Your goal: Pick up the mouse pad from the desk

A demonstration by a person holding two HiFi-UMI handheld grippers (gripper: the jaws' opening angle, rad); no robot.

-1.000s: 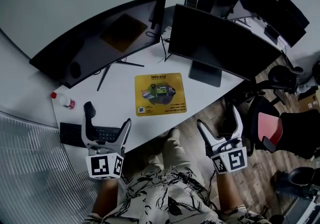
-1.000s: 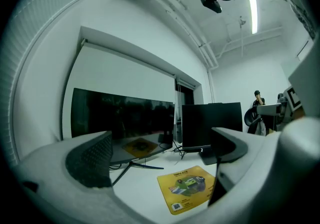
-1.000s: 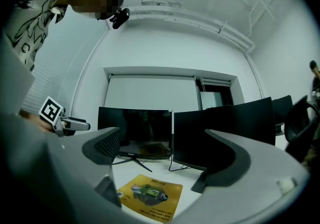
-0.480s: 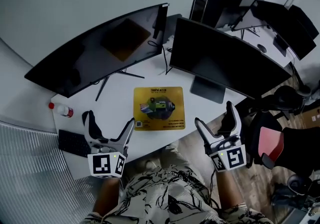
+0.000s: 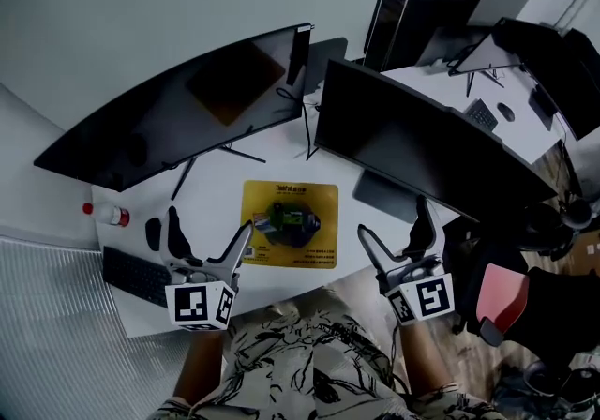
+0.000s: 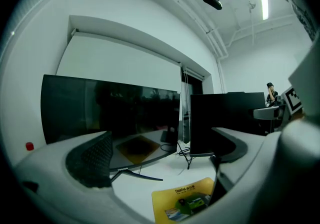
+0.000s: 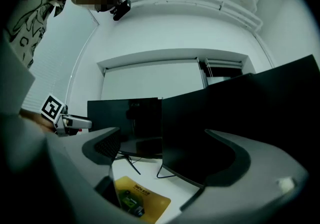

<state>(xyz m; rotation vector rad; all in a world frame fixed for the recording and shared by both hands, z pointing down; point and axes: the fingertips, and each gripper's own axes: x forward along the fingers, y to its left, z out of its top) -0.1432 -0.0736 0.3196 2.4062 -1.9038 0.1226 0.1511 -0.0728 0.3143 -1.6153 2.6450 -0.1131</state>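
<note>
Since a second ago both grippers have come up to the near edge of the desk (image 5: 211,193): the left gripper (image 5: 208,226) and right gripper (image 5: 394,221), jaws spread and empty, now flank the one yellow mouse pad (image 5: 290,224), lying flat before two monitors (image 5: 187,109), bare desktop around it

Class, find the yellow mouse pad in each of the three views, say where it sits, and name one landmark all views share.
Head view: mouse pad at centre, flat on the white desk.
Left gripper view: mouse pad at bottom edge, right of centre.
Right gripper view: mouse pad at bottom edge, left of centre.
Shared landmark: the curved monitor behind the pad.
</note>
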